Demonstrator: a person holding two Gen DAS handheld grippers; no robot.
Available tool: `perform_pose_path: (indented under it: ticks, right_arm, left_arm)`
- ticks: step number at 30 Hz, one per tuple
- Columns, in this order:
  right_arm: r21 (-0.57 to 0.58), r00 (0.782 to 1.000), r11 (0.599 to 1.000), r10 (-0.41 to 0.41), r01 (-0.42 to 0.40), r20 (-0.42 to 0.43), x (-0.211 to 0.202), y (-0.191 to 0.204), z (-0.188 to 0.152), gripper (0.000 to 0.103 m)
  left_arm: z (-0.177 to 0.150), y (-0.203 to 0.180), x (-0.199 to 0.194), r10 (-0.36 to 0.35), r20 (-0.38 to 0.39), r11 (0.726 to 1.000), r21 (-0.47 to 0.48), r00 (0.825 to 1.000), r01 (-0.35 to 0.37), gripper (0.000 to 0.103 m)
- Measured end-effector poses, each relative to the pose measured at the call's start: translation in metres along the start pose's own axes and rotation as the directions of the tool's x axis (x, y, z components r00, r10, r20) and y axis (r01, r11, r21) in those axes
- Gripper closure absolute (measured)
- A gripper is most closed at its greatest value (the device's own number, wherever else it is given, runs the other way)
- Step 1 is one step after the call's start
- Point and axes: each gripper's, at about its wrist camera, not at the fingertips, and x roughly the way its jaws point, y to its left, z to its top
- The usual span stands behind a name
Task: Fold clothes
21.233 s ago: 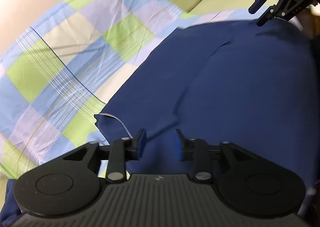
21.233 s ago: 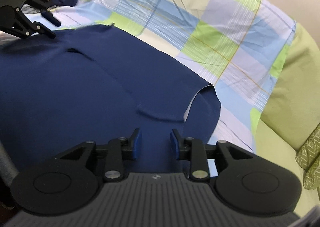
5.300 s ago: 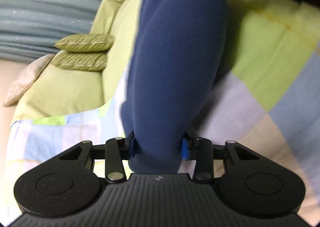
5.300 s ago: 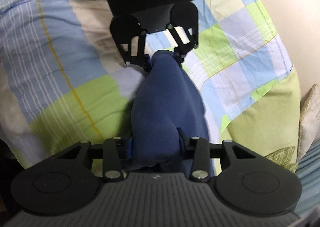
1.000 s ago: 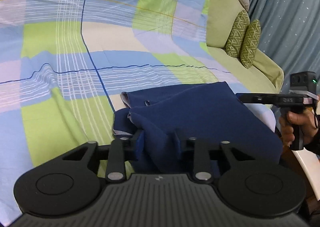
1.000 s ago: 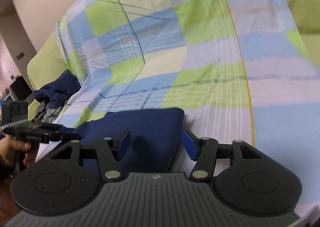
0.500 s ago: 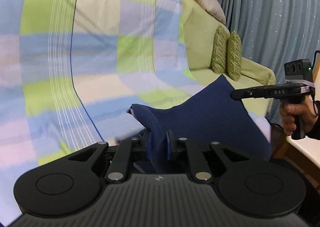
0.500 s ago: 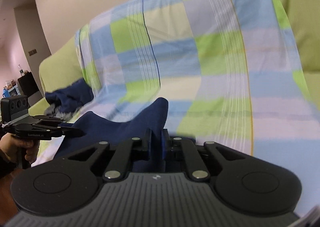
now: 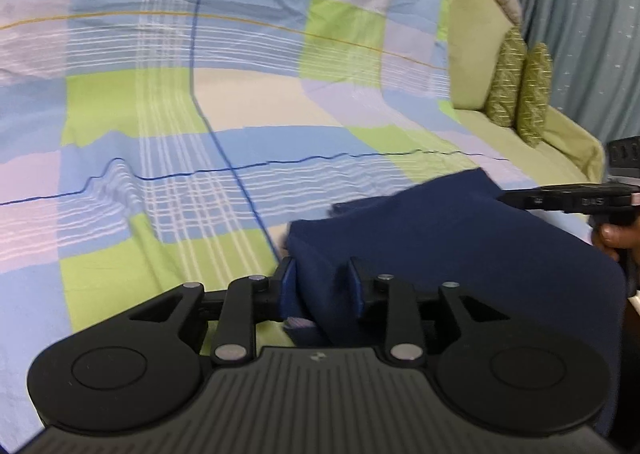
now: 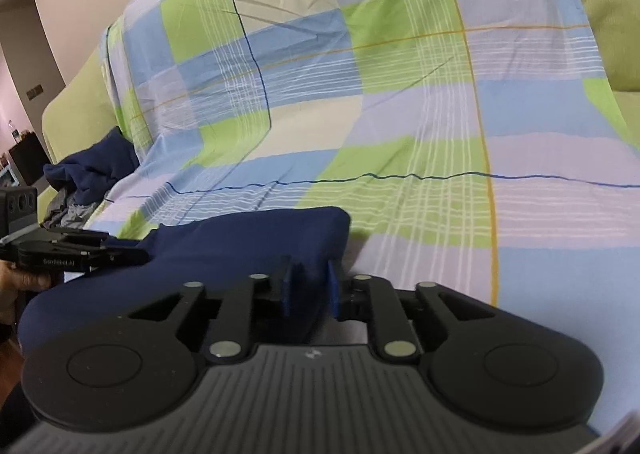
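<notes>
A folded navy blue garment [image 9: 460,238] lies on the checked bedsheet [image 9: 200,106] at the near edge of the bed. My left gripper [image 9: 322,284] has its jaws partly apart around the garment's left corner, the cloth filling the gap. My right gripper [image 10: 307,286] has its jaws close together on the garment's [image 10: 248,242] right corner. Each gripper shows side-on in the other's view: the right one [image 9: 568,200] at the garment's far right, the left one [image 10: 80,250] at its left end.
A heap of dark blue and grey clothes [image 10: 88,174] lies at the left end of the bed. Two green patterned cushions [image 9: 520,90] stand on the green sofa arm near a blue curtain [image 9: 592,34]. The sheet has a small ridge [image 9: 116,178].
Half a second ago both grippers held the garment lifted, jaws pinched tight. Now the garment is back down on the sheet, and the left jaws have spread wider.
</notes>
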Motion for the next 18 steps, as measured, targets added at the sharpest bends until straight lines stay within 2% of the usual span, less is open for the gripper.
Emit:
perform_pose_path:
  ticks: [2, 5, 9, 12, 13, 17, 18]
  right_arm:
    - [0.01, 1.0, 1.0, -0.01, 0.01, -0.001, -0.001, -0.003, 0.002, 0.083]
    - [-0.032, 0.994, 0.995, -0.093, 0.095, 0.048, -0.017, 0.008, 0.005, 0.078]
    - [-0.105, 0.988, 0.989, -0.089, 0.102, 0.123, -0.059, 0.037, 0.004, 0.076]
    - [-0.139, 0.986, 0.987, -0.06, 0.081, 0.154, -0.091, 0.066, -0.01, 0.073]
    - [-0.168, 0.988, 0.983, -0.045, 0.07, 0.149, -0.1, 0.082, -0.02, 0.073]
    - [-0.287, 0.993, 0.956, -0.025, 0.058, 0.118, -0.112, 0.134, -0.061, 0.073]
    - [-0.299, 0.993, 0.952, -0.028, 0.06, 0.111, -0.108, 0.14, -0.069, 0.073]
  left_arm:
    - [0.003, 0.003, 0.0, 0.03, 0.013, 0.999, -0.017, 0.999, -0.03, 0.069]
    - [0.005, 0.004, -0.022, 0.081, 0.051, 0.997, -0.014, 0.995, -0.081, 0.07]
    - [0.003, -0.012, -0.066, 0.118, 0.1, 0.992, 0.032, 0.988, -0.122, 0.071]
    - [-0.006, -0.032, -0.093, 0.102, 0.121, 0.989, 0.091, 0.987, -0.113, 0.071]
    - [-0.014, -0.05, -0.102, 0.085, 0.122, 0.986, 0.136, 0.989, -0.102, 0.071]
    - [-0.043, -0.104, -0.101, 0.062, 0.096, 0.956, 0.28, 0.993, -0.087, 0.069]
    - [-0.053, -0.115, -0.092, 0.094, 0.093, 0.939, 0.323, 0.991, -0.119, 0.07]
